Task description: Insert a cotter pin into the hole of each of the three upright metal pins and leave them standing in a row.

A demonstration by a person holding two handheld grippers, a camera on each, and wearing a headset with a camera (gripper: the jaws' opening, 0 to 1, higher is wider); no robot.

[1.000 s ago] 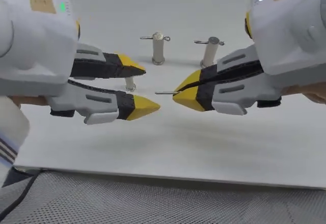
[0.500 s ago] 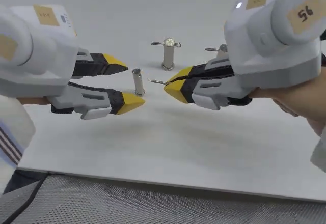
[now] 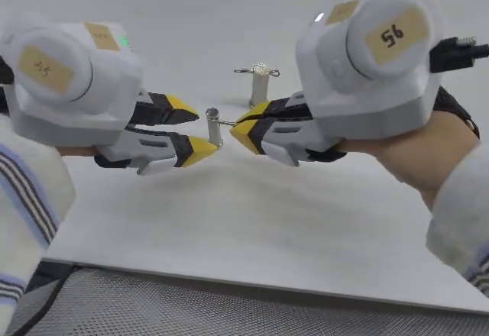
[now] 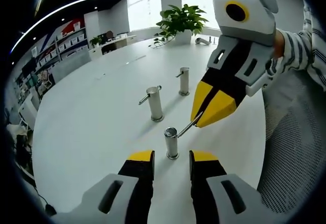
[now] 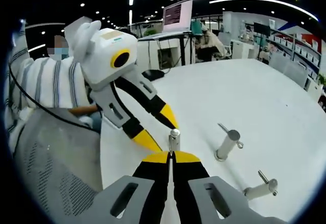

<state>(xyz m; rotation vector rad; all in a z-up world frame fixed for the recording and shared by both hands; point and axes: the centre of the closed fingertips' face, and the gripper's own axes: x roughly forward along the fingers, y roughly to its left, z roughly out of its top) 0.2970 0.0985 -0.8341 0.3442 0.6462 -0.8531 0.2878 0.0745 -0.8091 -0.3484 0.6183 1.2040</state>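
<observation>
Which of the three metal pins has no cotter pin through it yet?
The nearest metal pin, between the left gripper's open jaws; the right gripper holds a cotter pin at its top. The middle pin and far pin each carry one.

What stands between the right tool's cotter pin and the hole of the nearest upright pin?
Nothing visible. The cotter pin, held by the right tool, has its tip at the top of the upright pin; the open left tool is clear beside it.
</observation>
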